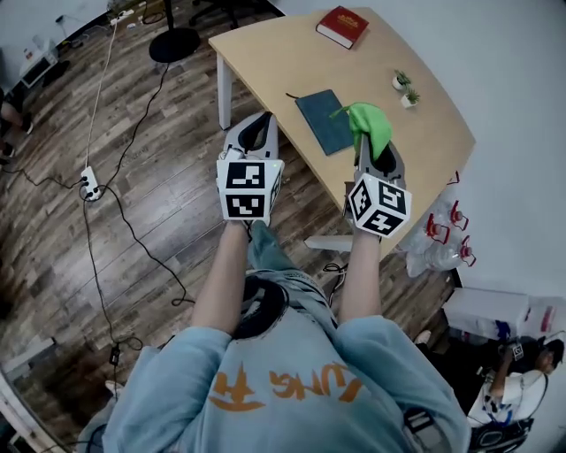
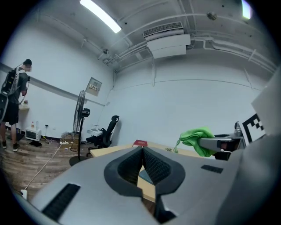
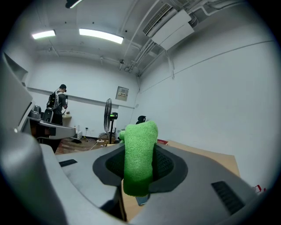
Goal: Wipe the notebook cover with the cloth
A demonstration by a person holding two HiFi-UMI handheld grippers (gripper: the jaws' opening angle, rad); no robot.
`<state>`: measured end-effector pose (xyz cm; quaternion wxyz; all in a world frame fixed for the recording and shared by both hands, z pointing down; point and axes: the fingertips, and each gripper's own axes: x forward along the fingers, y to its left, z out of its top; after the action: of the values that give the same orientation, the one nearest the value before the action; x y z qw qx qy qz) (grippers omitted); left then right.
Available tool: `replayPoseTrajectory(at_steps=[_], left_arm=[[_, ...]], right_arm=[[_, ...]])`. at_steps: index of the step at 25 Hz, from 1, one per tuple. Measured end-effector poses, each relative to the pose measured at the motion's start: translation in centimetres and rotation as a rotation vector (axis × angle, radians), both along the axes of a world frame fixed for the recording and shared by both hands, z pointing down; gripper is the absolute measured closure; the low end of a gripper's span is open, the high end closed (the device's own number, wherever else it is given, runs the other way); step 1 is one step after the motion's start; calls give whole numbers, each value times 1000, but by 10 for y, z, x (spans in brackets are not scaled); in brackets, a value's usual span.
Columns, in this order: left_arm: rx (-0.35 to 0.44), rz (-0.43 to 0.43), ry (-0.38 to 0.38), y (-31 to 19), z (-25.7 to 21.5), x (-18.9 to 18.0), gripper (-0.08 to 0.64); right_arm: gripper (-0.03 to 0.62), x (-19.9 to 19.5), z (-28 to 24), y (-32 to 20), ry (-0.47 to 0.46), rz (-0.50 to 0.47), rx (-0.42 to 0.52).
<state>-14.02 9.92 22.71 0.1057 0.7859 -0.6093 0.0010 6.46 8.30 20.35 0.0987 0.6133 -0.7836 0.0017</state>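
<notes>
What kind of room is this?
Likely an office or lab workroom: a light wooden desk, a black swivel office chair on dark plank flooring, and a white ceiling air-conditioning unit.

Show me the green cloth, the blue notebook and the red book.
cloth [image 1: 370, 124]: head view, its bunched middle.
notebook [image 1: 320, 120]: head view, middle of cover.
red book [image 1: 343, 25]: head view, middle of cover.

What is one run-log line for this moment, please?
right gripper: shut on green cloth | left gripper: shut, empty | notebook: closed, on table
</notes>
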Motion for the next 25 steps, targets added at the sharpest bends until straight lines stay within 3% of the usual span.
replayPoseTrajectory(at_steps=[7,12,18,25], left_arm=[[-129,18,10,-93,54,16,540],[-234,42,-55,-146,86,23,540],[-301,55,-53,-218,115,45,540],[-347,46,-84,-256,137,45,541]], right_arm=[[486,-5,46,-101,-13,-67,-103],[486,-13,85,-158,-55,-194,-192],[486,-13,112,-229,-33,-311,-226],[486,-37,150,-266,3,-402,-299]])
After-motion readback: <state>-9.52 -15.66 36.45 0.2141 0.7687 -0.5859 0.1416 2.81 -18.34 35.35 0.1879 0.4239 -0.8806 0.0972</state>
